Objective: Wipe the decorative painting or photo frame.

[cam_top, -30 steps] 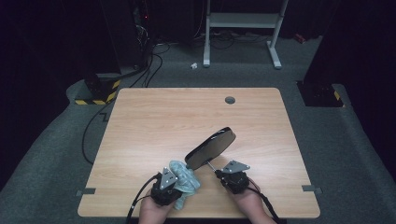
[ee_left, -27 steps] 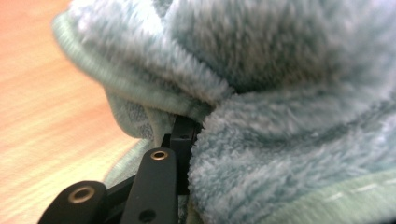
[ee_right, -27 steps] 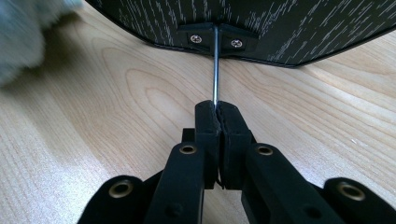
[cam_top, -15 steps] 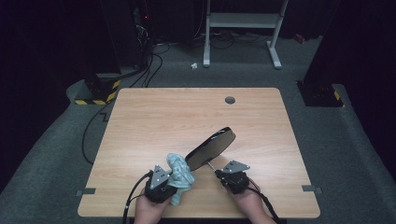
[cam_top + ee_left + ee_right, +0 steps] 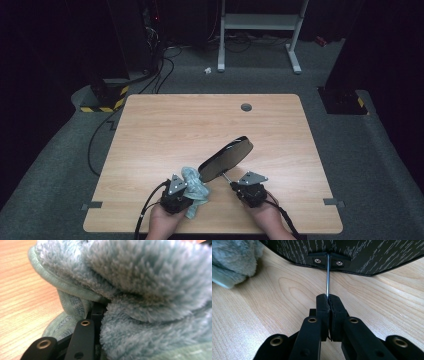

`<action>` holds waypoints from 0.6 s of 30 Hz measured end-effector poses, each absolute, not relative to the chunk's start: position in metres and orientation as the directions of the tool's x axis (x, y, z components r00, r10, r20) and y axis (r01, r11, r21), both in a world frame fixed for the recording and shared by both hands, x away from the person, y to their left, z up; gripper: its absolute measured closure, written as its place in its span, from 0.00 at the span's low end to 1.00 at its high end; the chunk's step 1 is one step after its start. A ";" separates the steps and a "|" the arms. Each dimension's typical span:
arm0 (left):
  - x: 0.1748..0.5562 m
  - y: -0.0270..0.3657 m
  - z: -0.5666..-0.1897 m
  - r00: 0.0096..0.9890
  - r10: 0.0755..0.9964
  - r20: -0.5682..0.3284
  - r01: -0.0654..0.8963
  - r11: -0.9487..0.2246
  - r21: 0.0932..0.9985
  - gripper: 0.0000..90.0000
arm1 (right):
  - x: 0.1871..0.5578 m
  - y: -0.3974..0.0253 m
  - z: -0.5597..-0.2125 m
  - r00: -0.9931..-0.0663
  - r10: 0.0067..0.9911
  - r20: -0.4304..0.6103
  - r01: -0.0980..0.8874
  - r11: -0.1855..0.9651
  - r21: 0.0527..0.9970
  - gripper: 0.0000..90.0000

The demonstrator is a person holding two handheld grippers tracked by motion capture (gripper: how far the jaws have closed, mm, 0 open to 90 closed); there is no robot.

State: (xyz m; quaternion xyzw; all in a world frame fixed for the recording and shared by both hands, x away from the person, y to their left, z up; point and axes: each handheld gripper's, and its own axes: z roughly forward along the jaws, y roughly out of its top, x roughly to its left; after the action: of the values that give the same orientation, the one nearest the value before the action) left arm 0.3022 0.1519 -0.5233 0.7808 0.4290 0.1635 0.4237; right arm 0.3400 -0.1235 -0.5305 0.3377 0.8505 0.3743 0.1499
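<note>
A dark oval mirror on a thin metal stem stands tilted above the table's near middle. My right gripper is shut on that stem, with the jaws pressed together around it just below the mirror's black backing. A fluffy light-blue cloth is bunched at the mirror's lower left end. My left gripper is shut on the cloth, which covers most of its jaws. The cloth also shows at the upper left of the right gripper view.
The wooden table has a round cable grommet near its far edge. Cables and a black box with yellow-black tape lie on the floor at the back left. A white metal stand is behind the table.
The left gripper and cloth drew back down-left from the mirror half a second ago and have now come back up against its lower end. The right gripper and mirror hardly moved.
</note>
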 end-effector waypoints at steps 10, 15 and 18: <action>0.289 0.160 -0.497 0.592 0.801 -0.088 0.438 -0.228 0.869 0.76 | 0.340 -0.123 -0.531 -0.728 0.686 -0.009 0.459 0.496 0.738 0.97; 0.304 0.158 -0.521 0.573 0.810 -0.123 0.509 -0.234 0.828 0.76 | 0.340 -0.123 -0.530 -0.727 0.686 -0.009 0.459 0.497 0.737 0.97; 0.311 0.156 -0.533 0.563 0.816 -0.128 0.548 -0.253 0.797 0.76 | 0.340 -0.123 -0.531 -0.728 0.685 -0.008 0.459 0.495 0.738 0.97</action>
State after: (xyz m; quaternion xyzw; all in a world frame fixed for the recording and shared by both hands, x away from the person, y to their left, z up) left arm 0.3110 0.1555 -0.5328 0.7757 0.4396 0.1581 0.4242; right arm 0.3398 -0.1233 -0.5306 0.3360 0.8512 0.3735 0.1519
